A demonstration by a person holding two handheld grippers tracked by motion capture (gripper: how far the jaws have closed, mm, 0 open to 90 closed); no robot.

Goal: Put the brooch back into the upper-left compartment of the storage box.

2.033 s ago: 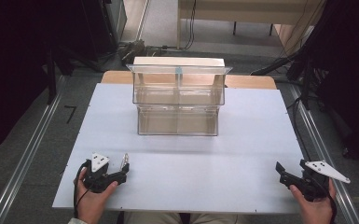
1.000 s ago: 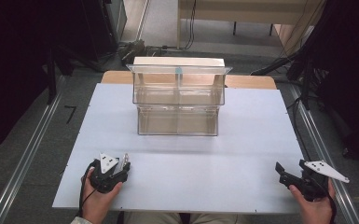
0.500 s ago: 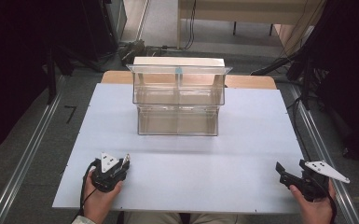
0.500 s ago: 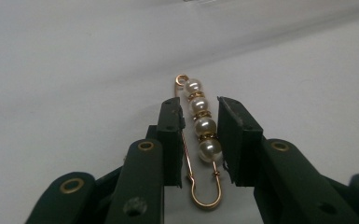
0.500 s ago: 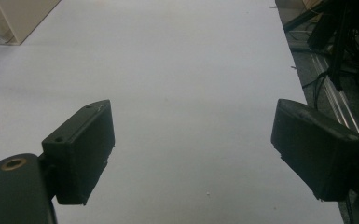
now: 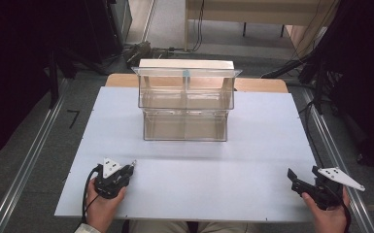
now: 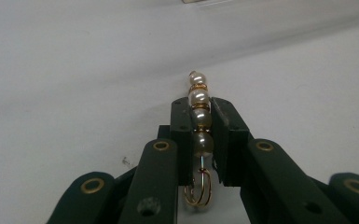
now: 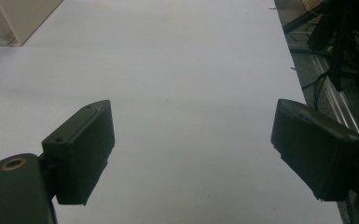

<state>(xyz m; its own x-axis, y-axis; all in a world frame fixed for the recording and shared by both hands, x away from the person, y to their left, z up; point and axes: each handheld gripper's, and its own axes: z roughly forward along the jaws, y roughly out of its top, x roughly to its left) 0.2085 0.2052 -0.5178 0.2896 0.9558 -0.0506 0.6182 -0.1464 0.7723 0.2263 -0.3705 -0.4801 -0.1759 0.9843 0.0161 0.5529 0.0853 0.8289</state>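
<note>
Looking down from the high view, the left gripper (image 6: pixel 126 171) rests low on the white worktop (image 6: pixel 252 145), the right gripper (image 6: pixel 305 180) spread. Its own view shows the left gripper (image 7: pixel 200 126), jaws having just closed, pinching a pearl earring (image 7: pixel 199 116). The right gripper view shows wide jaws with nothing between them.

I count one clear plastic organizer (image 6: pixel 184 104) on my white surface (image 6: pixel 252 160), with two tiers stacked in it. I have two grippers: the left gripper (image 6: pixel 126 171) and the right gripper (image 6: pixel 296 178). One pearl-bead piece (image 7: pixel 199 119) sits in my left fingers (image 7: pixel 182 122), showing four pearls on one strand, with two gold wire loops at its near end.
</note>
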